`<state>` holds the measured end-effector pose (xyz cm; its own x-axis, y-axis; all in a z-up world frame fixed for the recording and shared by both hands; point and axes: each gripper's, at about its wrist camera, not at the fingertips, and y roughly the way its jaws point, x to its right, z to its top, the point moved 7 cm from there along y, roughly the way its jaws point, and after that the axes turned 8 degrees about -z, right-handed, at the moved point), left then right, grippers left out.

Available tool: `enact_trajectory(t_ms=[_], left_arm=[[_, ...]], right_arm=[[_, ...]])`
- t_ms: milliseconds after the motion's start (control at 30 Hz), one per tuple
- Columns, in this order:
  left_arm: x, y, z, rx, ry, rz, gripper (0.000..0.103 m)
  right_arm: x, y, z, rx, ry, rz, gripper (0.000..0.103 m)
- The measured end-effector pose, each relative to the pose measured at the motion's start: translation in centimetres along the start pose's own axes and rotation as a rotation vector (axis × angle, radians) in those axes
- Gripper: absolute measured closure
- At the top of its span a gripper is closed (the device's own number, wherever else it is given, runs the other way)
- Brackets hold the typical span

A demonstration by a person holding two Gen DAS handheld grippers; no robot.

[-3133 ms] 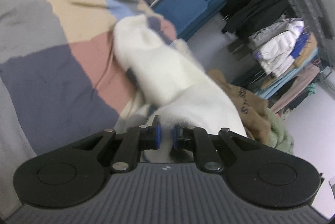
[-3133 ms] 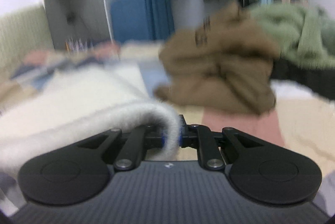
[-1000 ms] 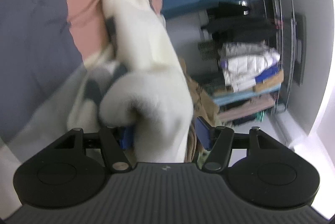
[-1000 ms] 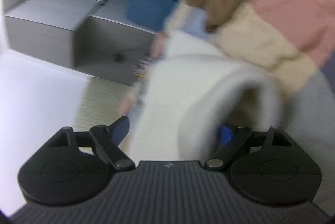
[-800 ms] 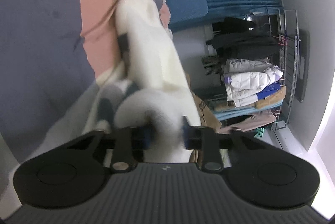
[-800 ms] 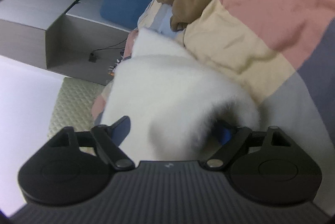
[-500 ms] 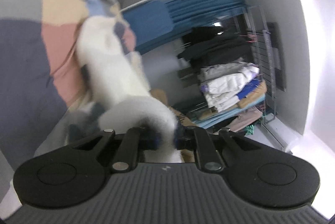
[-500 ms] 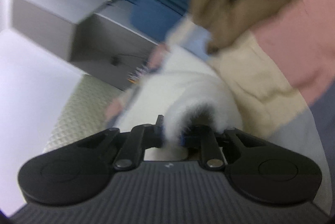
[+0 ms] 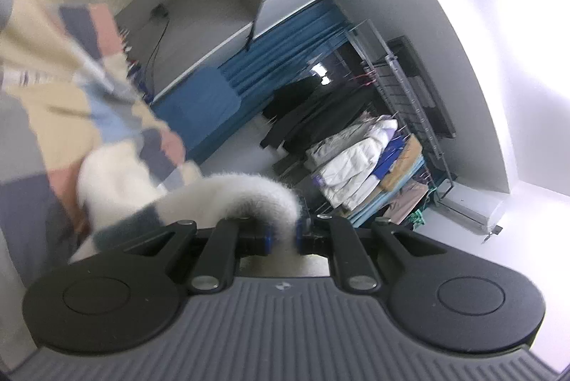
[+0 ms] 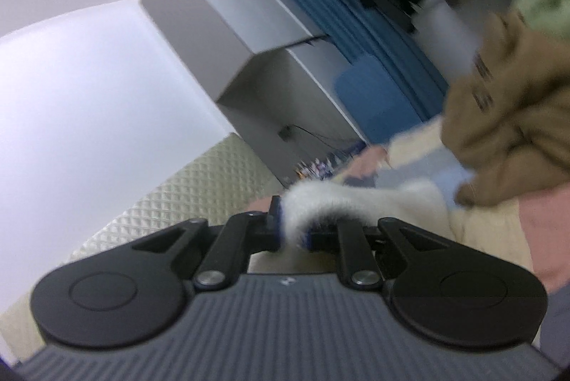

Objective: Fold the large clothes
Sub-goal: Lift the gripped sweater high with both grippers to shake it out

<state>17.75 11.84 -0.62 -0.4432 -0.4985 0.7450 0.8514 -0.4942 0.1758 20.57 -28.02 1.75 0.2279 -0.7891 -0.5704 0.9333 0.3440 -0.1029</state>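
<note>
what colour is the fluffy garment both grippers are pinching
The fluffy fleece garment is white to cream, clearest in the left wrist view, clamped in the left gripper.

My left gripper [image 9: 283, 240]: matte black body along the frame bottom, ribbed grey centre panel, round disc recess on each side, two angled link arms with silver pivot screws, blue pads on the fingertips [image 9: 268, 238]. My right gripper [image 10: 292, 233]: same build, small pale logo at panel top.

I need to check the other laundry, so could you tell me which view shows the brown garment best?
The right wrist view: the brown garment lies crumpled on the bedspread, under a green one. The left wrist view does not show it.
</note>
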Motion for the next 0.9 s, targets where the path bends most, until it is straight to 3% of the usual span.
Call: enact_trajectory(t_ms=[167,500,733,800,900], left_arm=[[6.7,-2.2,5.0,0.063,0.087,-0.056,0.09],[22.8,-5.5,16.0,0.191,0.222,-0.212,0.09],[31.5,-3.6,20.5,0.186,0.301,-0.197,0.089],[31.4,-1.8,20.6,0.18,0.307,-0.145,0.089],[28.3,1.9,19.5,0.145,0.292,-0.045,0.089]], right_arm=[[-5.5,-1.2,4.6,0.05,-0.132,0.058,0.089],[-15.0,-5.0,15.0,0.205,-0.236,0.211,0.089],[-19.8,-4.7,23.1,0.315,-0.338,0.167,0.089],[-19.5,-2.4,24.5,0.33,-0.343,0.111,0.089],[-17.8,2.4,24.1,0.295,-0.375,0.006,0.089]])
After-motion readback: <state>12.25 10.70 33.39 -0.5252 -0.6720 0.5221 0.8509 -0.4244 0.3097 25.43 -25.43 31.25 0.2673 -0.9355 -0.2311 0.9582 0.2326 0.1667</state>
